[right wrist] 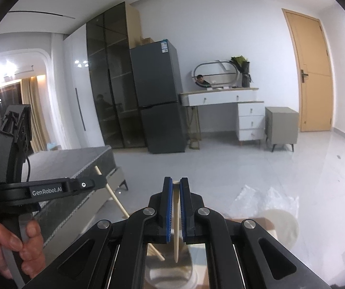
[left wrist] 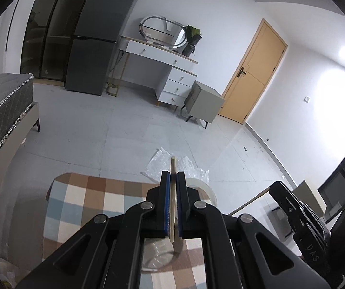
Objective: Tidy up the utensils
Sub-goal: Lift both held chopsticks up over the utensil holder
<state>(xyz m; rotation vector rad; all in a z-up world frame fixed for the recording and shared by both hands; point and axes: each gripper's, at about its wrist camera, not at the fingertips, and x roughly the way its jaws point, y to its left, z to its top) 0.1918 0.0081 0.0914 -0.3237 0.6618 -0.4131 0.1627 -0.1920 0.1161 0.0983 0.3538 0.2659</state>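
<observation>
Above the checked desk (left wrist: 81, 207), the left tongs (left wrist: 173, 178) are clamped on one chopstick (left wrist: 173, 192) and the right tongs (right wrist: 176, 187) on another chopstick (right wrist: 176, 226), both tips aimed down at a glass jar (right wrist: 170, 265), probably for dropping in.

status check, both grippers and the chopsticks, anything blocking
Left gripper shut on a chopstick. Right gripper shut on a second chopstick. Both tips over the glass jar. Nothing in the way.
</observation>
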